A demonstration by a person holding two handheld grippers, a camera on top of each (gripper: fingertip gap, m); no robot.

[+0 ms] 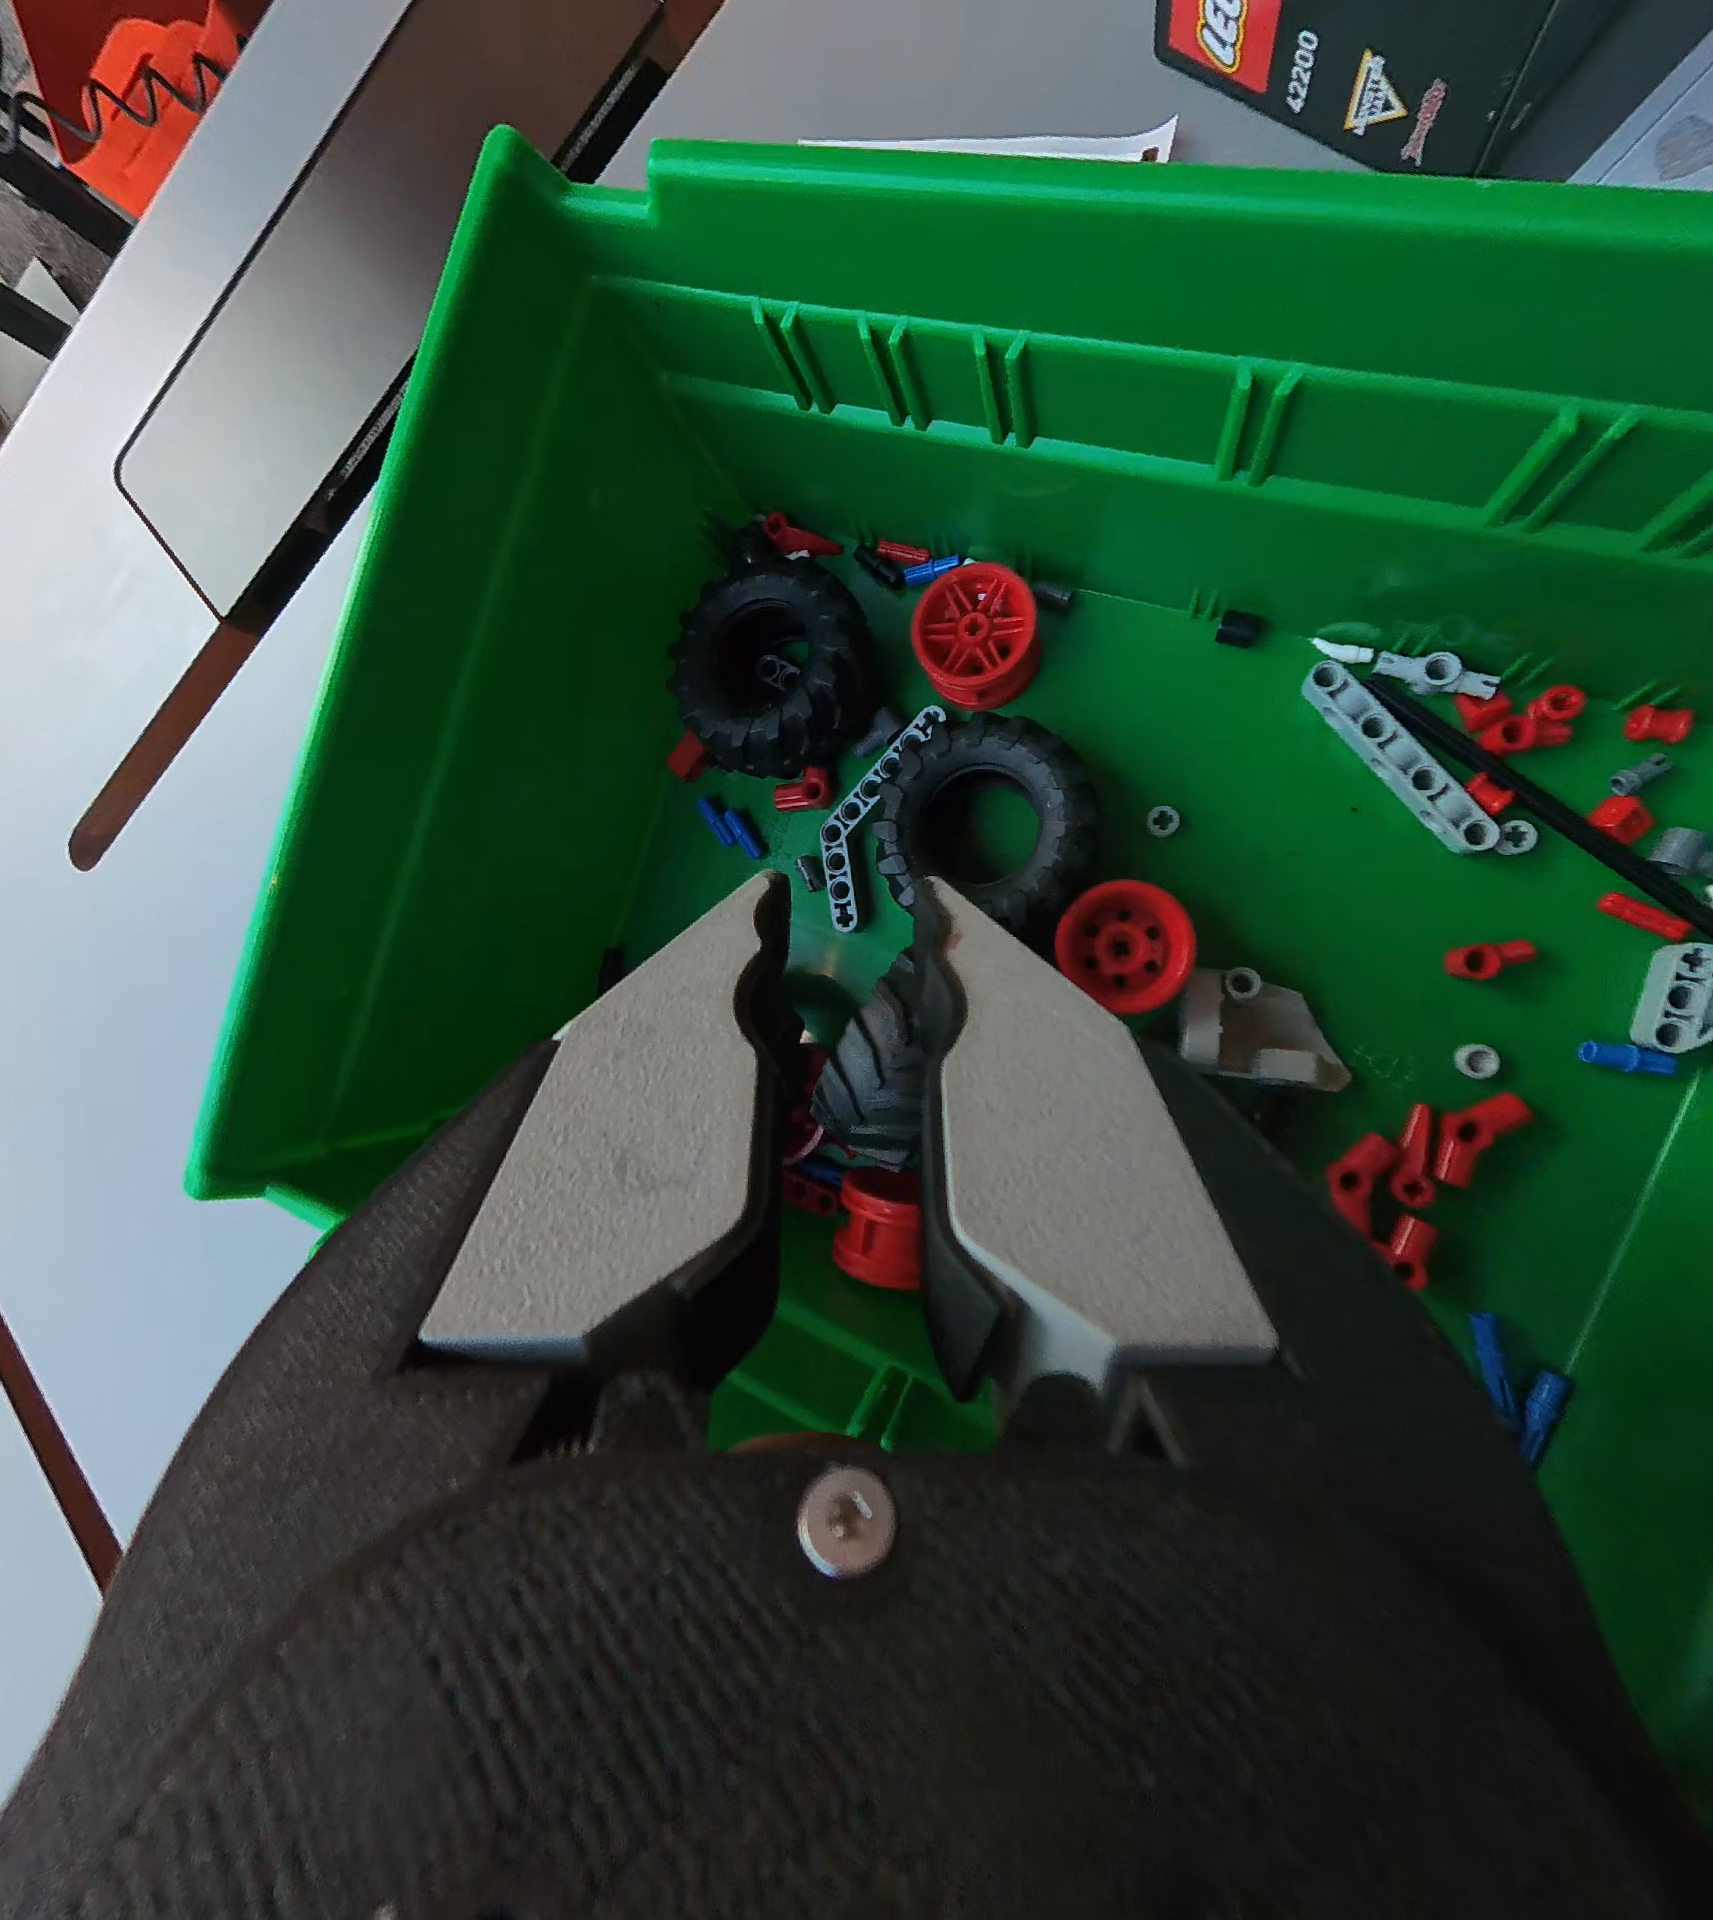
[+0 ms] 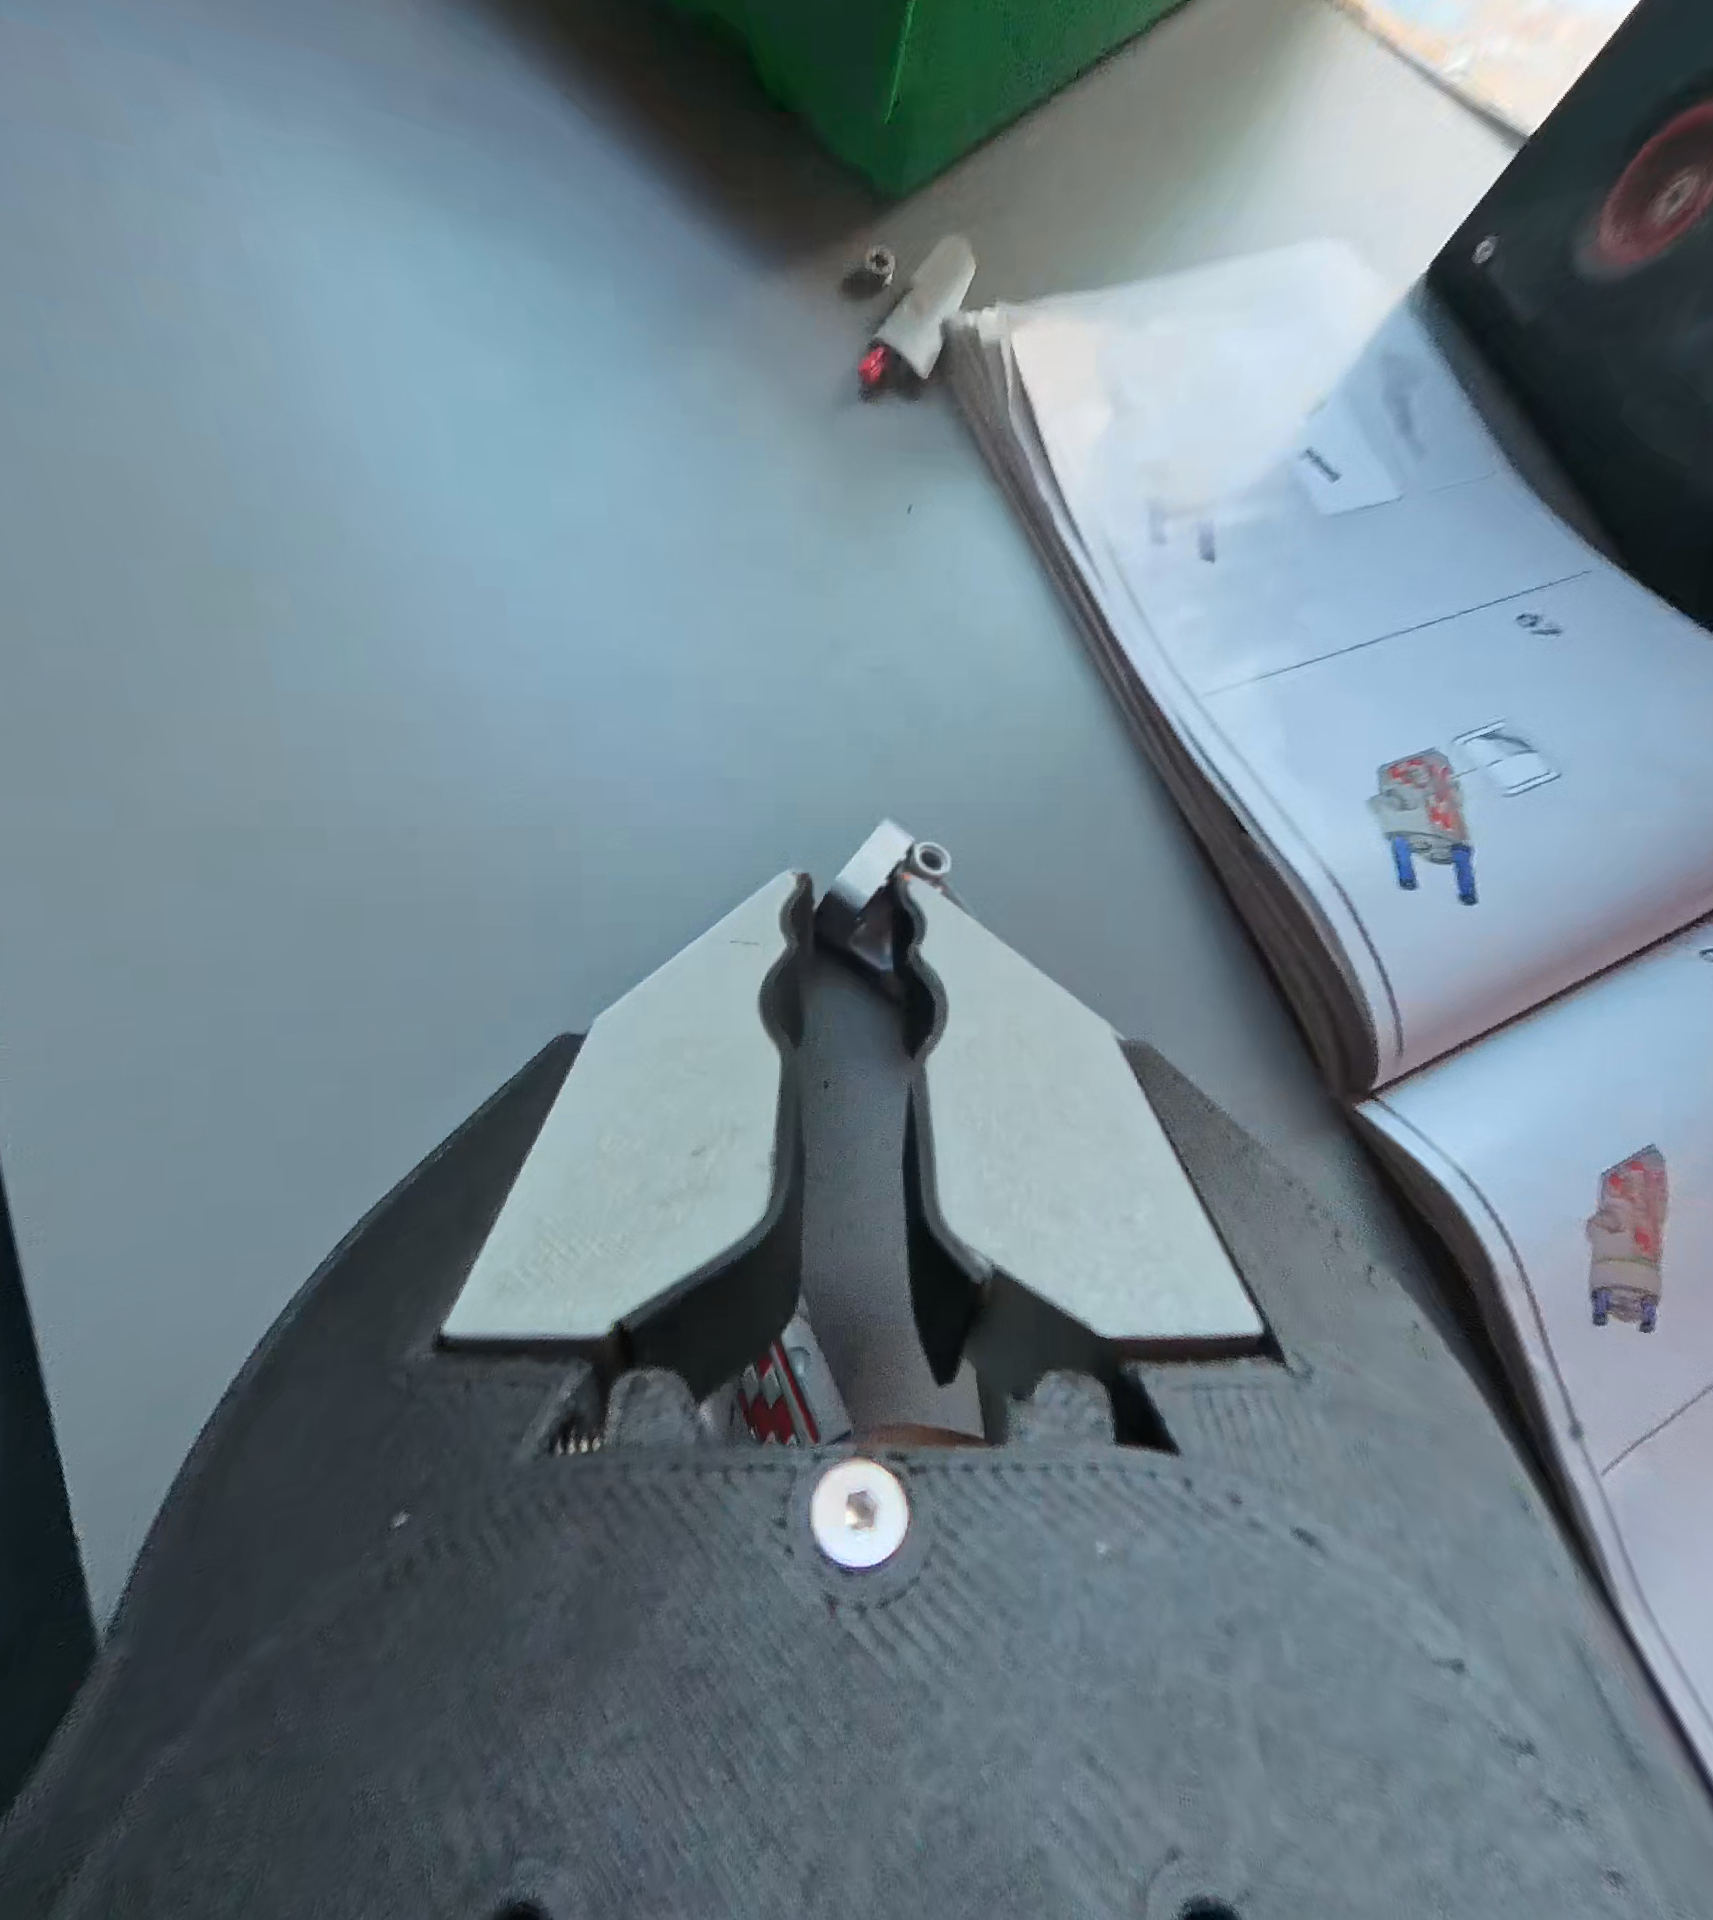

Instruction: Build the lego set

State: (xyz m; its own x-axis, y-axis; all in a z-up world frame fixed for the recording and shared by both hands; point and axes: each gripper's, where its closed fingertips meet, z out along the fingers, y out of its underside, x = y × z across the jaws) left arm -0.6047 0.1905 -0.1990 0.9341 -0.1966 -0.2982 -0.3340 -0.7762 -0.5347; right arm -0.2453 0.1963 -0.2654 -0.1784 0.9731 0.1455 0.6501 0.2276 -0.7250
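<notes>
My left gripper [image 1: 852, 888] is open, low inside a green bin [image 1: 519, 727]. A black tyre [image 1: 873, 1060] stands tilted between its jaws against the right finger, with a gap to the left finger. Two more black tyres [image 1: 774, 675] [image 1: 987, 810] and red wheel hubs [image 1: 977, 634] [image 1: 1125, 945] [image 1: 878, 1231] lie on the bin floor. My right gripper [image 2: 860, 888] is shut on a small grey piece [image 2: 873, 904] with a short tube end, held above the grey table [image 2: 416, 520].
Grey beams [image 1: 1397, 753], a tan panel [image 1: 1247, 1023] and several red and blue pins lie in the bin. An open instruction booklet [image 2: 1351, 623] lies right of my right gripper, beside the dark set box [image 2: 1662, 260]. A white piece [image 2: 919, 312] and bush [image 2: 873, 265] lie near the bin [image 2: 914, 83]. Some 35 centimeters of space lies between my two pairs of fingers.
</notes>
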